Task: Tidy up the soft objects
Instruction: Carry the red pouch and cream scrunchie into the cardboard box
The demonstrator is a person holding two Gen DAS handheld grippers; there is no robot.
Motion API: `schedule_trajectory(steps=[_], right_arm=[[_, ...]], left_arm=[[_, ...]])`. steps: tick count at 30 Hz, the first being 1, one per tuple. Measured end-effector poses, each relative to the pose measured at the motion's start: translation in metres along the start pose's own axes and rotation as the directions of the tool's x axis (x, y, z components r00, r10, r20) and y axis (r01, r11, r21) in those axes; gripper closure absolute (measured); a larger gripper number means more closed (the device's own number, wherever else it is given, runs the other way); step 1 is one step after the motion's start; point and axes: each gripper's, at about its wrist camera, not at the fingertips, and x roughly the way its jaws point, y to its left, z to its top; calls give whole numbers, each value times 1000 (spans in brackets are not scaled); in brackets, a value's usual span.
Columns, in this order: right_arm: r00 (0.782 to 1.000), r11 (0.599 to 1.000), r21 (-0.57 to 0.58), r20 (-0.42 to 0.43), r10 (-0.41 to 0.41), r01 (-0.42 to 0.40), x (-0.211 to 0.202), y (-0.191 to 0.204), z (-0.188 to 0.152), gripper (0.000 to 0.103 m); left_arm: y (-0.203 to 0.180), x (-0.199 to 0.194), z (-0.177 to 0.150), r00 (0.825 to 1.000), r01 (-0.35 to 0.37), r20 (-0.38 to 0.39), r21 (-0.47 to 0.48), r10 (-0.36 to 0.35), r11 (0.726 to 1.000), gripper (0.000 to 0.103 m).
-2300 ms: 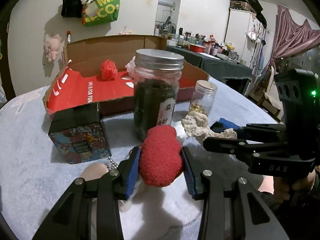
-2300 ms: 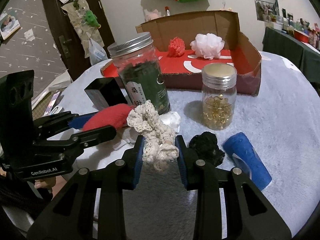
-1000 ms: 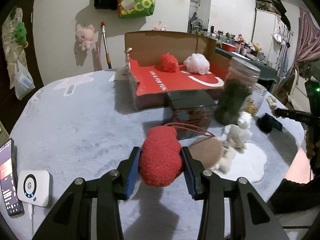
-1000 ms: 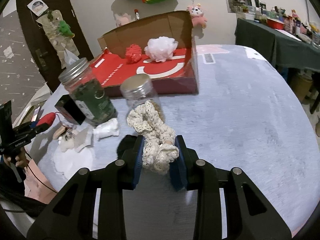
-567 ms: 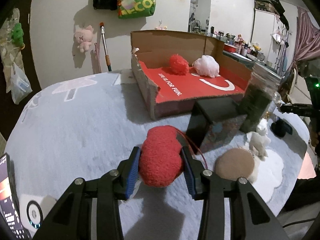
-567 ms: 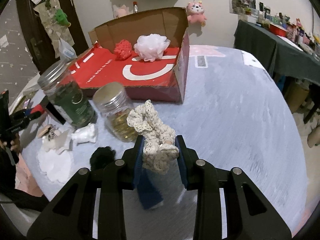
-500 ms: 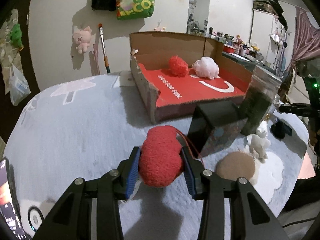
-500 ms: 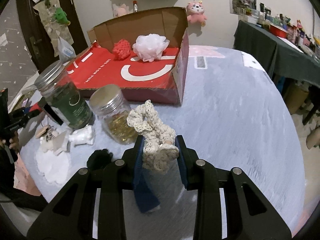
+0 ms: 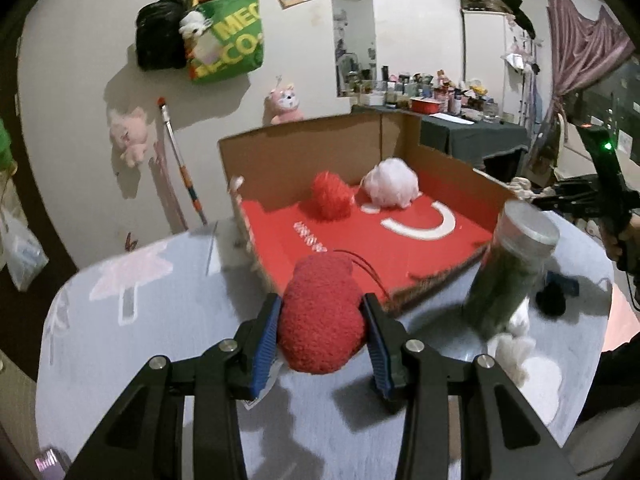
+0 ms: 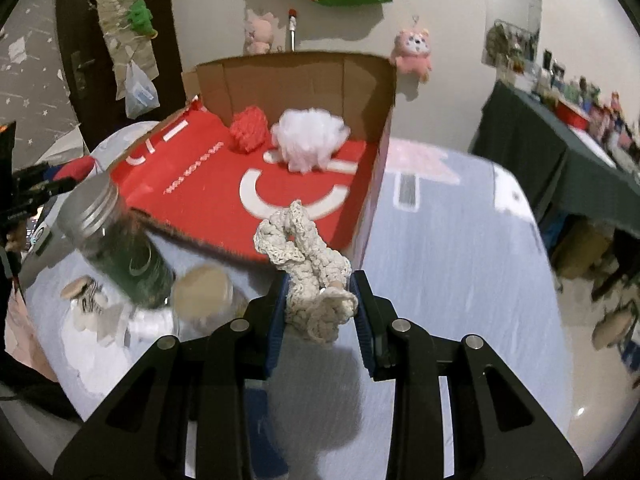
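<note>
My left gripper [image 9: 322, 330] is shut on a red plush piece [image 9: 320, 320], held above the table just in front of the open cardboard box [image 9: 304, 152]. My right gripper [image 10: 320, 312] is shut on a cream crocheted piece [image 10: 308, 268], held at the box's near right corner [image 10: 368, 216]. Inside the box, on its red floor, lie a red pom-pom [image 9: 331, 195] [image 10: 249, 129] and a white fluffy ball [image 9: 390, 184] [image 10: 310, 141]. The right gripper also shows far right in the left wrist view [image 9: 568, 196].
A tall jar with a metal lid [image 9: 508, 272] [image 10: 116, 240] stands in front of the box. A smaller jar [image 10: 204, 296], white soft pieces [image 10: 96, 320] [image 9: 514, 350], a black soft piece [image 9: 552, 300] and a blue object [image 9: 566, 282] lie on the grey tablecloth [image 9: 160, 304].
Both grippers have moved closer to the box, still holding their pieces. The box now fills more of each view and the jars have slid towards the edges.
</note>
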Motion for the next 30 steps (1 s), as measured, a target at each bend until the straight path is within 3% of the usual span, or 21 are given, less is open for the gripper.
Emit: schedule_trajectory(steps=[7,13,20,30], right_arm=[[1000,998,-60,-26,-17,15,27,14,44,73],[988,994,-94,-139,-74,61,78,23,76,73],[947,981,-147,-274,-166,130,137,26,92,73],[910,978,-145,-366,-193,149,179,20,98,73]], left_arm=[[-4,43,44,997,-4,-81,-20,2,1000,60],[-14,91,70,982,-30,-187,-34,23,999,60],[-21,143,82,950,-82,-304,-13,74,997,60],[-13,193,77,895,-133,-432,-12,115,991,59]])
